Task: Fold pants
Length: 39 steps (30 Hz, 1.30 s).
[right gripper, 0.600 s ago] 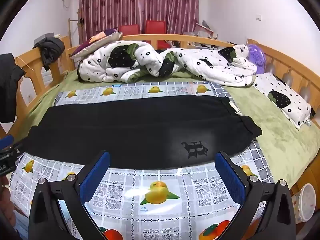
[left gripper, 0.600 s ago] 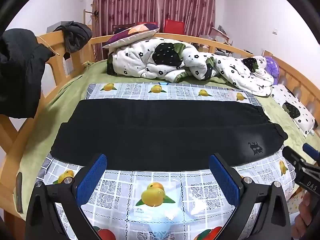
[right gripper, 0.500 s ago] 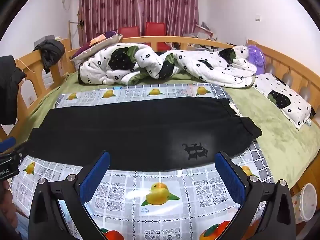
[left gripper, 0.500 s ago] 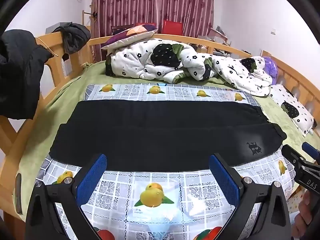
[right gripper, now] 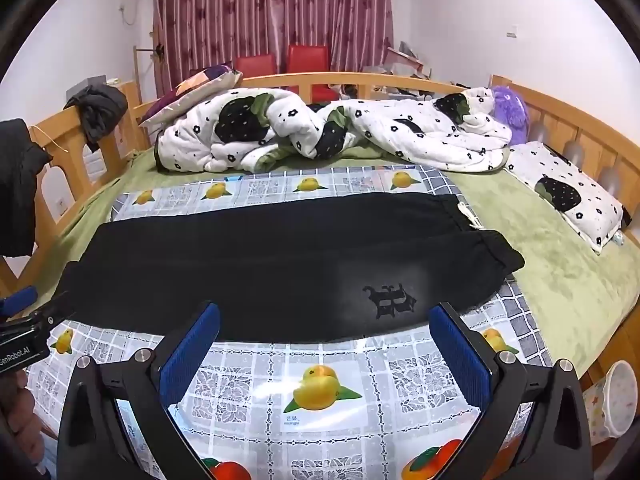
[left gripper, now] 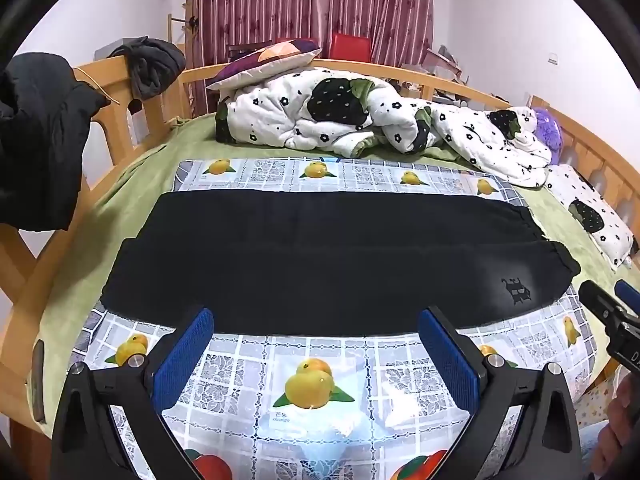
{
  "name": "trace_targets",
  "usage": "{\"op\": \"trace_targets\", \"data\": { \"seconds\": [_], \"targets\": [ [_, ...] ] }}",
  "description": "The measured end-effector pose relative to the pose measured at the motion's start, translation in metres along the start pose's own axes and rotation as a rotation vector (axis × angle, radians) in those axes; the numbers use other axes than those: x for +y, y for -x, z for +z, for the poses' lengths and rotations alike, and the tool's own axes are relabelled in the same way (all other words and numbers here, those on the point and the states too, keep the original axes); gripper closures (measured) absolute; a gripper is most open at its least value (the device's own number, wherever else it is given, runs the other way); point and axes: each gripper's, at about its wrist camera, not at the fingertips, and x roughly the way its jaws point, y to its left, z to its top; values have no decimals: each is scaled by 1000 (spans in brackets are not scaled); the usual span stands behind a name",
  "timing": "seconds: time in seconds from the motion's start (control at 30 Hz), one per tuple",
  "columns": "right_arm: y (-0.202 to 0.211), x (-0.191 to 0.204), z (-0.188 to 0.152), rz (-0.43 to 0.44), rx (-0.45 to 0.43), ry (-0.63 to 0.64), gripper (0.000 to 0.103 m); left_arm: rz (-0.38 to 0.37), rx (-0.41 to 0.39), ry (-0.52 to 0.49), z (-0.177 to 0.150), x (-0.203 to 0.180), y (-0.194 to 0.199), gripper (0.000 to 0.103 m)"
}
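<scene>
One pair of black pants lies flat on one fruit-print cloth. Two grippers, left and right, hover with jaws wide apart, empty.

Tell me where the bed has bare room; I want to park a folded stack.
Free: green sheet between pants and pillow; fruit-print cloth strip in front of the pants. Crowded: far end, under the quilt.
</scene>
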Motion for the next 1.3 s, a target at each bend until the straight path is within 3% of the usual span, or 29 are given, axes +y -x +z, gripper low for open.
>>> {"op": "trace_targets", "data": {
  "seconds": [1.3],
  "targets": [
    [6,0,0,-8,-4,18,0,-6,2,2,-1,-2,0,0]
  ]
}}
